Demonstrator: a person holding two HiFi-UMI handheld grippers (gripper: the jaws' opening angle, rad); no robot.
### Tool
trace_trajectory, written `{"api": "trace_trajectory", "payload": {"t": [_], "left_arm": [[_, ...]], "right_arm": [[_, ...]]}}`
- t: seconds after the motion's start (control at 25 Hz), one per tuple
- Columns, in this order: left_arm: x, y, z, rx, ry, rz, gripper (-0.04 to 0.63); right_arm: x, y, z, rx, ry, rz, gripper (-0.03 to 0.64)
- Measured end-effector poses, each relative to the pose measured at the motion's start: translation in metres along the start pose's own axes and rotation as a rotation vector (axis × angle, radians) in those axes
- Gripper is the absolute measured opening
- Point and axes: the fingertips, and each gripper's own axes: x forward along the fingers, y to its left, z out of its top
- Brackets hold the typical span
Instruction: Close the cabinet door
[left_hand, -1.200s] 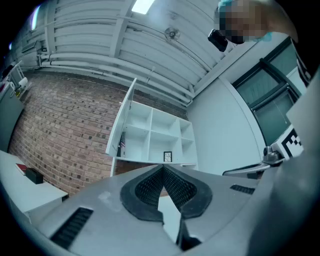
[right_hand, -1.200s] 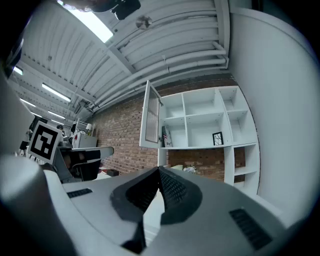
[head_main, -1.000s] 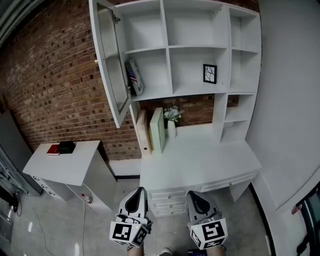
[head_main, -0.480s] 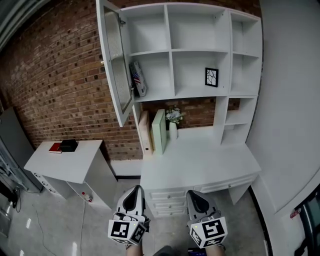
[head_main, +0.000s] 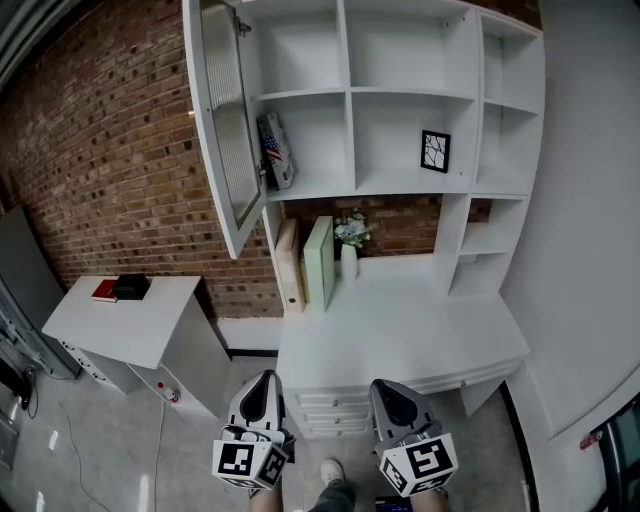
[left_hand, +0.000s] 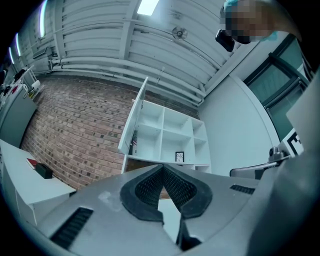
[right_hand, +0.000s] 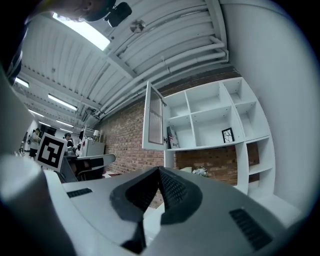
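A white wall cabinet with open shelves hangs above a white desk. Its glass-panelled door at the left end stands swung wide open toward me, with a small knob on its outer edge. The door also shows in the left gripper view and the right gripper view. My left gripper and right gripper hang low in front of the desk, far below the door. Both are shut with nothing between the jaws.
On the desk stand upright boards, a small flower vase and drawers. A flag-patterned item and a framed picture sit on shelves. A white side cabinet with a book stands at left against the brick wall.
The view has shifted slightly closer to the cabinet and both grippers have stayed low and shut. The door has not moved.
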Motion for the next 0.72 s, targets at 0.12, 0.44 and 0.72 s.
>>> {"api": "trace_trajectory", "payload": {"t": [0.12,0.44,0.72], "left_arm": [[0.033,0.014,-0.012,-0.017,-0.013,0.004,0.009],[0.151,0.077,-0.027,-0.018,-0.021,0.033,0.009],[0.213,0.14,-0.034,0.002,-0.051,0.067,0.009]], "right_arm": [[0.032,-0.018,-0.011,-0.009,0.023,-0.004,0.0],[0.154,-0.068,-0.006,-0.007,0.018,0.027,0.0],[0.243,-0.079,-0.023,-0.004,0.035,0.043,0.0]]}}
